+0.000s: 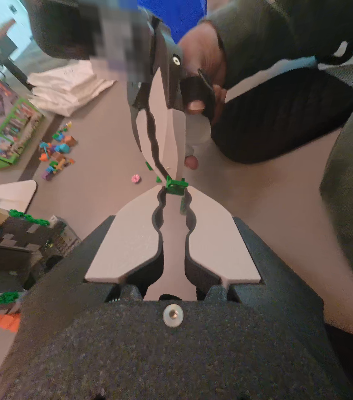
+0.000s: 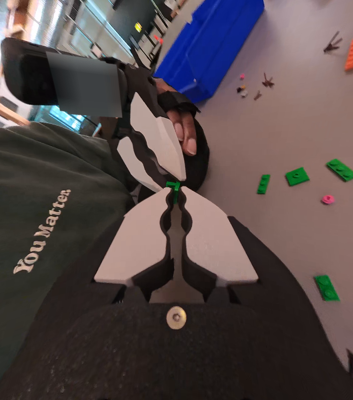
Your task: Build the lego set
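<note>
- Left wrist view: the left gripper [image 1: 174, 190] is nearly closed, its tips pinching a small green piece [image 1: 176, 186] held in the air above the grey table [image 1: 257, 205].
- The right gripper [image 1: 172, 176] comes down from above to meet it tip to tip; its fingers look closed at the same green cluster, with a thin green strip [image 1: 183, 205] hanging below between the left fingers.
- Judged from this, the step in hand is joining two small green parts in mid-air before they go onto the half-built model [image 1: 19, 238] at the left edge.
- The next move would call for lining up the studs squarely and pressing the tips together without either part twisting out.
- Hard to make out here: blur softens the green pieces, so whether they are already locked I cannot tell. The model is cut off by the frame, and the loose coloured bricks [image 1: 57, 149] and box [image 1: 2, 129] are smeared.
- Right wrist view: the right gripper [image 2: 175, 192] is almost shut, clamping a narrow green piece [image 2: 175, 194] on edge.
- The left gripper [image 2: 172, 183] meets it from above, holding a green bracket-shaped bit [image 2: 172, 184] that touches the right one's piece.
- Spare green plates [image 2: 296, 176] and a pink round piece [image 2: 327, 199] lie on the table well to the right, a blue bin [image 2: 210, 47] beyond.
- Hidden: the contact between the two parts sits behind the fingertips; the model is out of view.
</note>
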Demonstrator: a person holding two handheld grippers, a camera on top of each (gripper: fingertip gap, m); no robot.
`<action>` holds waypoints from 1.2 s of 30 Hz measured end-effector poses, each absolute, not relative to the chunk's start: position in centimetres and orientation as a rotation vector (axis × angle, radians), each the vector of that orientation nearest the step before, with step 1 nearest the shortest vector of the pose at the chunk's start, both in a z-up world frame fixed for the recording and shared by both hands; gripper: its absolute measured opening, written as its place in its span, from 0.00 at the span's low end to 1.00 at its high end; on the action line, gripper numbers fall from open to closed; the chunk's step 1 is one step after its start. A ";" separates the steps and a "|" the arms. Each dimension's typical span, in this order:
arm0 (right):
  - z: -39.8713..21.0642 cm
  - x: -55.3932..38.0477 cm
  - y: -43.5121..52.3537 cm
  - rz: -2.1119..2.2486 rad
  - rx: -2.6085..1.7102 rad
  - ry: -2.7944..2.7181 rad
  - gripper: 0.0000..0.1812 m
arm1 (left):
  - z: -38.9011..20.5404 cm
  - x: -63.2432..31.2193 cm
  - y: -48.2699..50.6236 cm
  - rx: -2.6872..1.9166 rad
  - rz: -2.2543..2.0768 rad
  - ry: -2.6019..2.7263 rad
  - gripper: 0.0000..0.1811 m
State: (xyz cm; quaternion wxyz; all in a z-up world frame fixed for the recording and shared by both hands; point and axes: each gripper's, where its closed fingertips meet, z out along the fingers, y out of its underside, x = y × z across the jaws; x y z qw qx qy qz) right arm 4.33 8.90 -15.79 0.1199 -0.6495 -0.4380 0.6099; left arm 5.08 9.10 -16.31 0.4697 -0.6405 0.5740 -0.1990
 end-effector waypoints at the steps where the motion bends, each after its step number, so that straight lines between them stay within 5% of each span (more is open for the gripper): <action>1: -15.3 4.4 8.8 1.813 -1.867 -1.264 0.01 | -15.9 5.1 9.0 -1.550 -0.499 1.396 0.09; 10: -10.3 5.4 8.0 2.281 -1.565 -1.018 0.01 | -11.3 6.1 8.3 -1.257 -0.535 1.252 0.15; 16: -9.7 5.0 6.6 2.424 -1.476 -1.000 0.01 | -10.1 6.8 7.0 -1.144 -0.565 1.248 0.10; 26: -13.9 5.3 8.7 1.745 -1.825 -1.242 0.06 | -14.4 6.0 9.2 -1.412 -0.440 1.336 0.09; 36: -16.7 4.5 8.8 1.639 -2.008 -1.210 0.03 | -17.7 5.5 9.7 -1.573 -0.289 1.428 0.09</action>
